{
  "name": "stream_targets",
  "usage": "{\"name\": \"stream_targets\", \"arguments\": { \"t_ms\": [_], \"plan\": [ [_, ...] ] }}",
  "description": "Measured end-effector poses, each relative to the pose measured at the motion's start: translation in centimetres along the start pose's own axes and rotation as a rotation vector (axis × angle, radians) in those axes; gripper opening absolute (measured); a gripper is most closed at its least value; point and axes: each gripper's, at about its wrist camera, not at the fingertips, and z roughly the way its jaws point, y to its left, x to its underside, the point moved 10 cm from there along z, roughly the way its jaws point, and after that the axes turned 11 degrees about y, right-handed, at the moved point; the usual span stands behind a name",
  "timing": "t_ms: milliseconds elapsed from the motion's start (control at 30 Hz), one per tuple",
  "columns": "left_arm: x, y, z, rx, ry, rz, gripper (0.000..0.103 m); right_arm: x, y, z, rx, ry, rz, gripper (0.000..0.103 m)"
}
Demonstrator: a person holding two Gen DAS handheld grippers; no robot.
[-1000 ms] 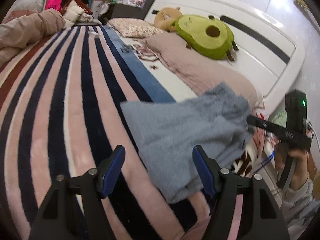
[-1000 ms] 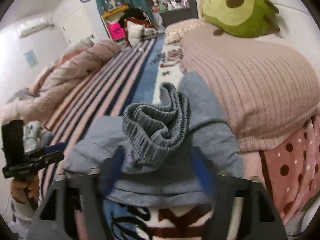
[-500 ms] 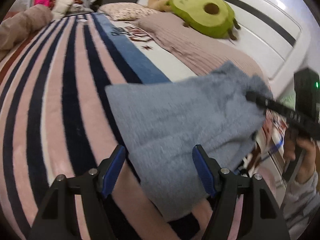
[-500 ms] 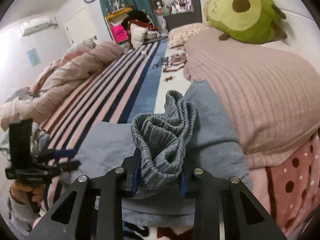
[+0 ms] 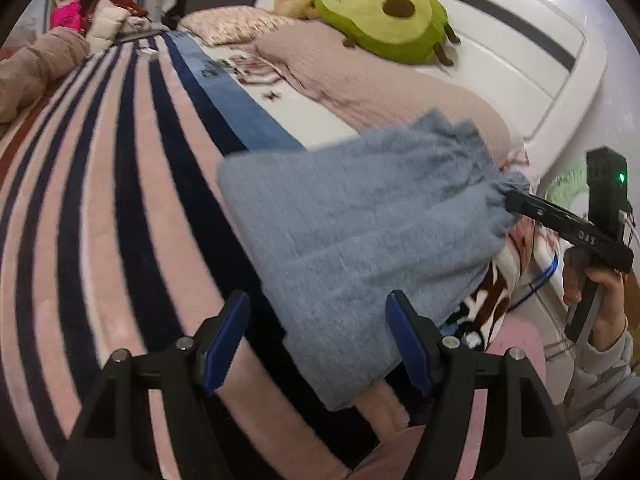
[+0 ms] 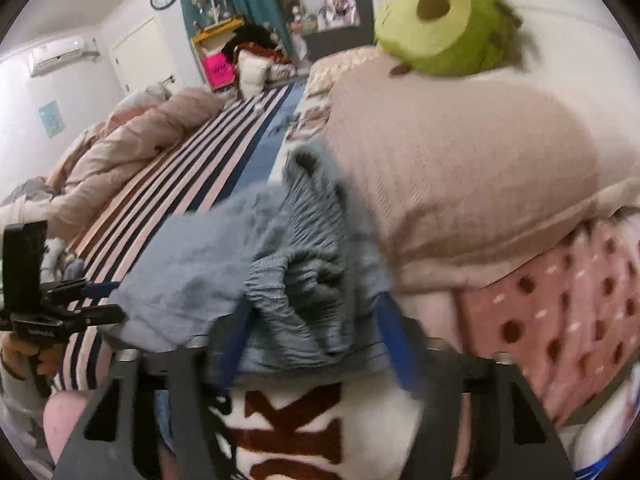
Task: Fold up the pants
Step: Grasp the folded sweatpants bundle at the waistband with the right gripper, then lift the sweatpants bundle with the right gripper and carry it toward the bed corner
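Our left gripper (image 5: 318, 334) hangs wide open over the striped blanket (image 5: 100, 216), touching nothing. Our right gripper (image 6: 312, 338) stands parted around the gathered waistband of the grey-blue pants (image 6: 224, 260), which lie near the bed's edge beside the pink pillow (image 6: 460, 168).

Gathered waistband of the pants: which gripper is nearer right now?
Right. The right gripper is at the bunched waistband, fingers straddling it. The left gripper is open at the opposite folded end of the pants.
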Motion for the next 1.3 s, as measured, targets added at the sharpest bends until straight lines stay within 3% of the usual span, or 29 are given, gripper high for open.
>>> {"name": "stream_targets", "arguments": {
  "t_ms": [67, 233, 367, 500, 767, 800, 833, 867, 900, 1067, 1300],
  "plan": [
    [-0.5, 0.6, -0.6, 0.009, -0.024, -0.034, 0.067, -0.9, 0.1, -0.7, 0.004, -0.017, -0.023, 0.072],
    [-1.8, 2.1, -1.0, 0.029, -0.07, -0.14, 0.067, -2.4, 0.5, -1.1, -0.104, -0.034, 0.002, 0.072],
    [-2.3, 2.1, 0.4, 0.004, -0.038, -0.128, 0.067, -3.5, 1.0, -1.0, -0.109, -0.051, -0.021, 0.078],
    [-1.6, 2.2, 2.8, 0.035, 0.025, -0.152, 0.067, -2.4, 0.3, 2.1, -0.035, 0.046, -0.053, 0.078],
    [-0.8, 1.7, 4.2, 0.113, 0.06, -0.186, 0.067, 1.1, -1.8, 5.9, -0.162, 0.181, 0.043, 0.079],
    [-0.8, 1.5, 4.3, 0.123, 0.063, -0.181, 0.063, 1.2, -1.8, 6.1, -0.182, 0.188, 0.054, 0.079],
    [-0.8, 1.2, 4.5, 0.143, 0.068, -0.176, 0.06, 1.3, -1.9, 6.2, -0.206, 0.193, 0.065, 0.077],
    [-0.9, 0.8, 4.7, 0.168, 0.074, -0.177, 0.053, 1.5, -1.7, 6.3, -0.239, 0.202, 0.074, 0.067],
    [-0.9, 0.5, 4.9, 0.181, 0.08, -0.181, 0.052, 1.6, -1.5, 6.4, -0.266, 0.214, 0.074, 0.063],
    [-1.3, 0.3, 4.6, 0.155, 0.048, -0.182, 0.036, 1.4, -0.6, 5.3, -0.24, 0.185, 0.02, 0.046],
    [-1.1, 0.1, 1.4, 0.098, -0.021, -0.14, 0.027, 0.9, 0.9, 3.3, -0.248, 0.164, 0.007, 0.04]
  ]
}}
